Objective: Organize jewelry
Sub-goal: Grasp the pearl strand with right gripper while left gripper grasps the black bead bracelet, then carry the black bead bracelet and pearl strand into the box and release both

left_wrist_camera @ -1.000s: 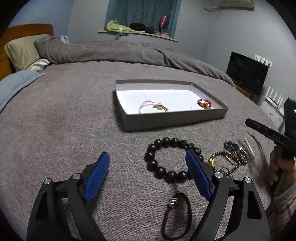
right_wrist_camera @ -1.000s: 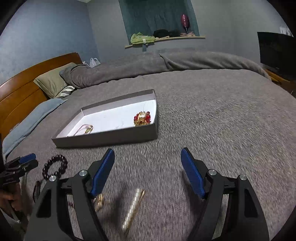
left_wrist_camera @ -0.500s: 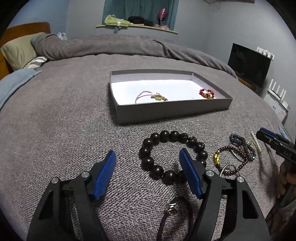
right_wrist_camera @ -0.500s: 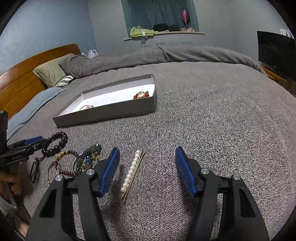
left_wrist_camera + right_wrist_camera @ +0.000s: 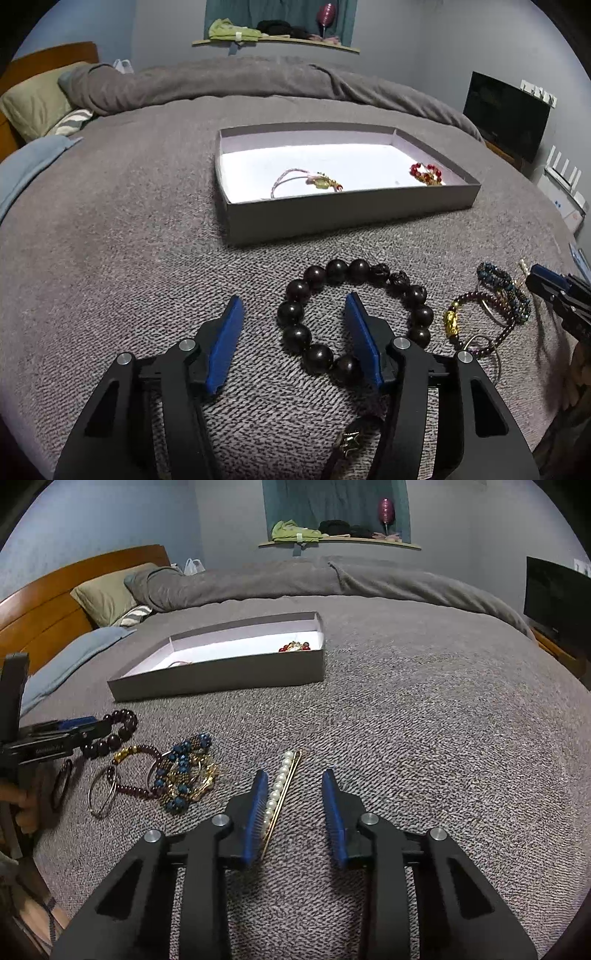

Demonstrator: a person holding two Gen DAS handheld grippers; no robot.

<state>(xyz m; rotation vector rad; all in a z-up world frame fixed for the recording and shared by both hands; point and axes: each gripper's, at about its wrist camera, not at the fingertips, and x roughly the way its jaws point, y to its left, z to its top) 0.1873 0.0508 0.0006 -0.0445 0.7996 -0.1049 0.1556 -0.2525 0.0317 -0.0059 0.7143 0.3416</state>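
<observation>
Jewelry scattered low on a grey knitted bedspread (image 5: 424, 720), partly sorted into a shallow grey cardboard box with a white floor (image 5: 332, 218) at upper centre of the left wrist view.

Inside the box, left to right: a pink cord bracelet with a gold charm (image 5: 306, 181), then a red-beaded bracelet with gold bits (image 5: 426, 174) near the right wall.

Below the box, left to right in the left wrist view: left gripper (image 5: 293, 332), jaws parted and just now narrowing, straddling the left arc of a large dark wooden bead bracelet (image 5: 354, 314), its right pad inside the loop, pads not pressing the beads; then a purple bead bracelet with a gold charm (image 5: 476, 325); then a blue and gold beaded cluster (image 5: 506, 286); right gripper's tip at the far right edge. A black cord loop with a small metal star (image 5: 351, 439) at bottom centre.

In the right wrist view, lower centre: right gripper (image 5: 295, 801), jaws apart and just now closing, a white pearl hairpin on a gold bar (image 5: 282, 786) lying between them, just beside the left pad, right pad well clear. Not yet gripped.
</observation>
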